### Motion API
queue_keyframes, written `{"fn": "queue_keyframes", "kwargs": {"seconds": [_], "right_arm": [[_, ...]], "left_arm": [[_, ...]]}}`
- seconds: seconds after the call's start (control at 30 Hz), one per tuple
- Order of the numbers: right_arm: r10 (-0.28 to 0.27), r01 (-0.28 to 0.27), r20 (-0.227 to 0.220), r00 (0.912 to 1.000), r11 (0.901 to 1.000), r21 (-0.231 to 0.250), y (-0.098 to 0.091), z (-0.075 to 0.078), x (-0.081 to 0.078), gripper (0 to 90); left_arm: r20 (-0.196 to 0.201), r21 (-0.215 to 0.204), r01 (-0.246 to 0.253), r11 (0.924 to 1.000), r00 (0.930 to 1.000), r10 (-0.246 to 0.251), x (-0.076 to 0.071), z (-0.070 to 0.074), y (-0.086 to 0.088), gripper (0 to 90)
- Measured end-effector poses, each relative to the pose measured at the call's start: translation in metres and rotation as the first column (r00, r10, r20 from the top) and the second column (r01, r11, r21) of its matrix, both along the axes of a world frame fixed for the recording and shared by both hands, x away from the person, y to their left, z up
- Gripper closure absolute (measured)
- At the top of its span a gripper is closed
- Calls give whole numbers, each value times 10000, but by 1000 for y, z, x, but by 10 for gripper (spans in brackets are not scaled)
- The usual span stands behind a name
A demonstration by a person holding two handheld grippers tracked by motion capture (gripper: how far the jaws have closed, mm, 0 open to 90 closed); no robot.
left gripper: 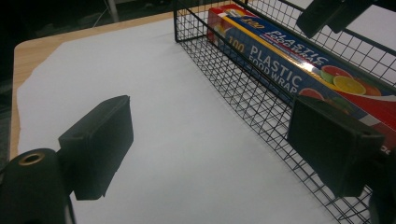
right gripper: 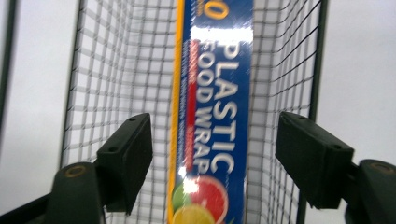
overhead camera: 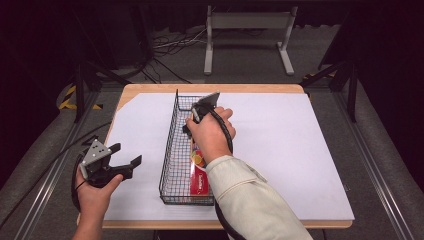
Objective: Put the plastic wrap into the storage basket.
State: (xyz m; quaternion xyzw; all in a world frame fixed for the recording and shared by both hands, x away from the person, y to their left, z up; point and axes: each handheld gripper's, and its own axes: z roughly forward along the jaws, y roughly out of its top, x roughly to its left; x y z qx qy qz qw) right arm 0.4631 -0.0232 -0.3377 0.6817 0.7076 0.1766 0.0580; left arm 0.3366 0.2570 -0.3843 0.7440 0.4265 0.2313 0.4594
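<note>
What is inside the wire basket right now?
A plastic food wrap box lies lengthwise in the wire basket. In the high view the right hand covers its middle; nothing else shows inside.

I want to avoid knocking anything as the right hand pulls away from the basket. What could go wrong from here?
1. The right claw hangs open over the wrap box, inside the narrow basket. Lifting off-line, a jaw might catch the wire wall and drag the basket.
2. The cable trails by the rim and could snag it.
3. The left claw sits close to the basket's side and could nudge it.
</note>
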Motion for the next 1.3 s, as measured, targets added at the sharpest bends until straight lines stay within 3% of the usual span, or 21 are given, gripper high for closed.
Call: {"fn": "queue_keyframes", "kwargs": {"seconds": [0.17, 0.6, 0.9, 1.2, 1.3], "right_arm": [[622, -636, 481, 9969, 9976, 280, -8, 8, -13, 274], [1218, -1290, 1298, 9840, 9904, 486, -21, 29, -25, 270], [1347, -1456, 1515, 9792, 9873, 638, -38, 39, -26, 270], [2058, -2185, 1758, 9627, 9742, 558, -65, 42, -26, 261], [2361, -2540, 1916, 9527, 9643, 745, -79, 44, -25, 261]], "left_arm": [[-11, 93, 1, 10000, 10000, -1, -1, 0, -1, 149], [-89, 100, -4, 9999, 10000, 5, 0, -2, -1, 149], [-146, 70, -40, 10000, 9999, 41, 0, -2, 1, 149], [-248, -56, -217, 9997, 9995, 215, -3, -4, 12, 148], [-262, 16, -204, 9998, 9994, 205, -5, -4, 13, 148]]}}
